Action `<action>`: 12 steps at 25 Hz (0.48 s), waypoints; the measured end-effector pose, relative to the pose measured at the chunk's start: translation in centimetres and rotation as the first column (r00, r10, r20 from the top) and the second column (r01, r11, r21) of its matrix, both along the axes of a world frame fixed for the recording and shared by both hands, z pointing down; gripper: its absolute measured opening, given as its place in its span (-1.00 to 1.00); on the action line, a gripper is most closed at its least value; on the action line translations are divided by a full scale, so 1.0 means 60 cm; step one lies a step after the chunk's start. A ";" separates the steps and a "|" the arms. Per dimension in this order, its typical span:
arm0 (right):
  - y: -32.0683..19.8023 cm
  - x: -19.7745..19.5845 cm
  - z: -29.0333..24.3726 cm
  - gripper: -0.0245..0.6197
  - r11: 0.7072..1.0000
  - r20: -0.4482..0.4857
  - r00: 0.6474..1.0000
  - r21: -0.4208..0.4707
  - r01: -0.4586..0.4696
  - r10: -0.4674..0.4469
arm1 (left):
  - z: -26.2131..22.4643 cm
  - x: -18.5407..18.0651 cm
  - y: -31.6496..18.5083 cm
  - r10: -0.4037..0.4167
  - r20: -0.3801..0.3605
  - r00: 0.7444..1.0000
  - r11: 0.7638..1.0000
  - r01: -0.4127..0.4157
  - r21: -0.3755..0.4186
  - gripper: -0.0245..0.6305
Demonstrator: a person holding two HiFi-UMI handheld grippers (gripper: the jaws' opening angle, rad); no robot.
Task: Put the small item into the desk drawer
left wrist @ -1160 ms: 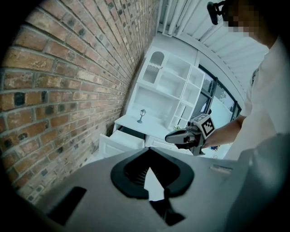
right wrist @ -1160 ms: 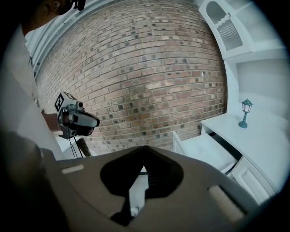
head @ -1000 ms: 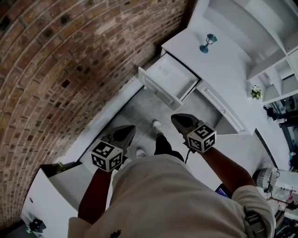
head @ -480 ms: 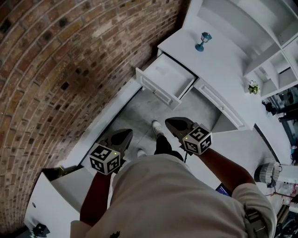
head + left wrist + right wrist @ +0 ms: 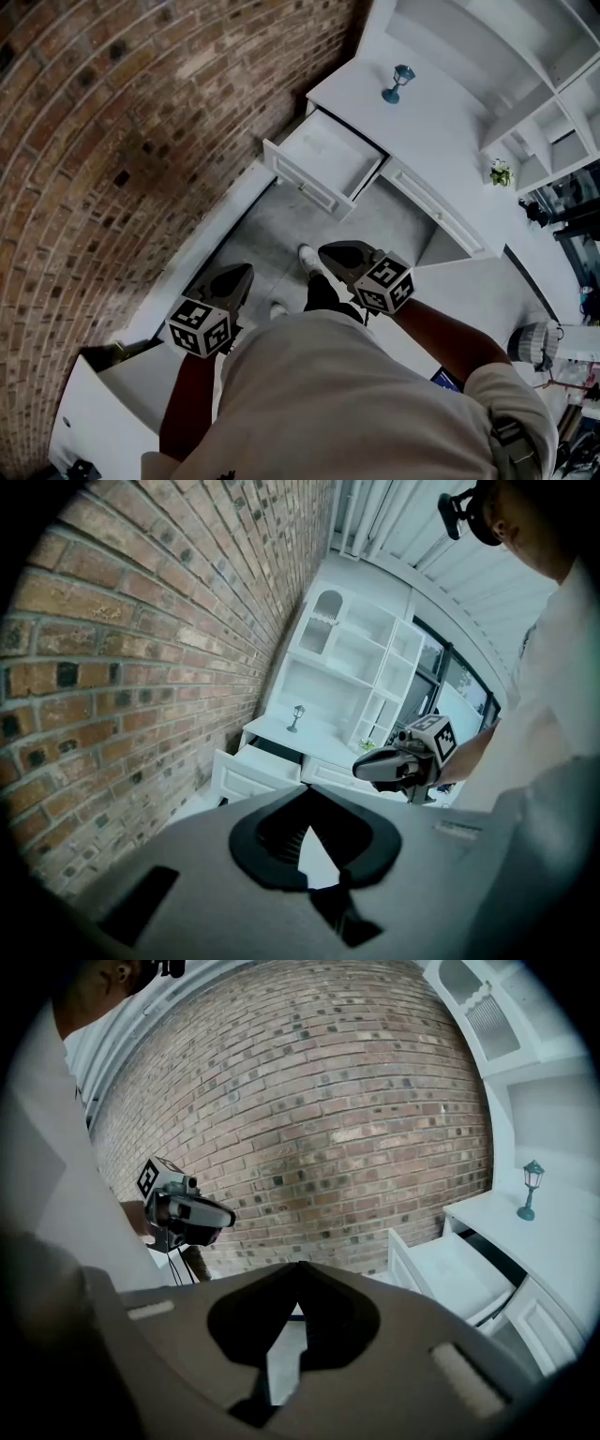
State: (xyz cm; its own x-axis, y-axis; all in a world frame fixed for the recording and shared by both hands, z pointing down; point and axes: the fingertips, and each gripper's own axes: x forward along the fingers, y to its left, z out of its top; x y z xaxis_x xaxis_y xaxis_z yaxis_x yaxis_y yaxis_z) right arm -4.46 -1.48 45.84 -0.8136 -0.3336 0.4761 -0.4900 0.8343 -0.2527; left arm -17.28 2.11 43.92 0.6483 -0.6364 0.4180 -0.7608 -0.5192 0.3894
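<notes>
A small blue lantern-shaped figure (image 5: 396, 82) stands on the white desk top (image 5: 441, 122), also seen in the left gripper view (image 5: 297, 716) and the right gripper view (image 5: 532, 1188). Below it the desk drawer (image 5: 328, 155) is pulled open and looks empty inside. My left gripper (image 5: 244, 274) and right gripper (image 5: 325, 251) hang side by side above the grey floor, well short of the desk. Both are shut with nothing between their jaws. Each shows in the other's view: the right gripper (image 5: 359, 770) and the left gripper (image 5: 229, 1222).
A brick wall (image 5: 112, 141) runs along the left. White shelves (image 5: 525, 66) rise behind the desk, with a small plant (image 5: 500, 172) on it. A closed drawer front (image 5: 433, 214) sits right of the open one. A low white unit (image 5: 103, 403) stands at the lower left.
In the head view both grippers have drifted a little leftward. The desk and open drawer have slid toward the upper left of the picture. The jaws stay shut.
</notes>
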 end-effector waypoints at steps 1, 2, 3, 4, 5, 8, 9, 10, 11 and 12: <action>0.000 -0.001 0.001 -0.89 1.000 -0.001 1.000 0.000 0.003 -0.003 | 0.001 -0.003 0.000 -0.006 -0.001 1.000 1.000 0.006 0.000 -0.91; 0.001 -0.001 0.001 -0.89 1.000 -0.004 1.000 -0.001 0.006 -0.006 | 0.002 -0.006 0.000 -0.014 -0.002 1.000 1.000 0.014 -0.001 -0.91; 0.000 -0.001 0.002 -0.89 1.000 -0.006 1.000 -0.003 0.010 -0.010 | 0.003 -0.009 0.000 -0.021 -0.004 1.000 1.000 0.021 -0.002 -0.91; 0.000 0.000 0.002 -0.89 1.000 -0.009 1.000 -0.007 0.013 -0.013 | 0.003 -0.010 0.000 -0.026 -0.005 1.000 1.000 0.026 -0.003 -0.91; -0.001 0.001 0.002 -0.89 1.000 -0.010 1.000 -0.009 0.015 -0.015 | 0.004 -0.011 -0.001 -0.029 -0.004 1.000 1.000 0.029 -0.003 -0.91; -0.004 0.005 0.002 -0.89 1.000 -0.016 1.000 -0.008 0.018 -0.018 | 0.006 -0.011 -0.003 -0.031 -0.001 1.000 1.000 0.031 -0.007 -0.91; -0.005 0.006 0.002 -0.89 1.000 -0.017 1.000 -0.008 0.019 -0.019 | 0.007 -0.011 -0.003 -0.031 -0.001 1.000 0.999 0.031 -0.009 -0.91; -0.006 0.007 0.002 -0.89 1.000 -0.018 1.000 -0.006 0.019 -0.019 | 0.008 -0.010 -0.004 -0.032 -0.002 0.999 0.999 0.032 -0.010 -0.91; -0.007 0.007 0.001 -0.89 1.000 -0.018 1.000 -0.005 0.019 -0.019 | 0.008 -0.009 -0.005 -0.032 -0.002 0.999 0.999 0.032 -0.011 -0.91; -0.009 0.008 0.000 -0.89 1.000 -0.018 1.000 -0.003 0.018 -0.019 | 0.009 -0.008 -0.006 -0.031 -0.002 1.000 0.999 0.031 -0.011 -0.91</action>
State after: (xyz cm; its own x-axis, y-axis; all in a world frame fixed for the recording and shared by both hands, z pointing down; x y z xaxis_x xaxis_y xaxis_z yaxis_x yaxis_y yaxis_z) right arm -3.99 -2.05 45.85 -0.8112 -0.3173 0.4913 -0.4789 0.8426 -0.2465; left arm -17.74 1.73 44.44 0.6290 -0.6518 0.4236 -0.7757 -0.4907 0.3968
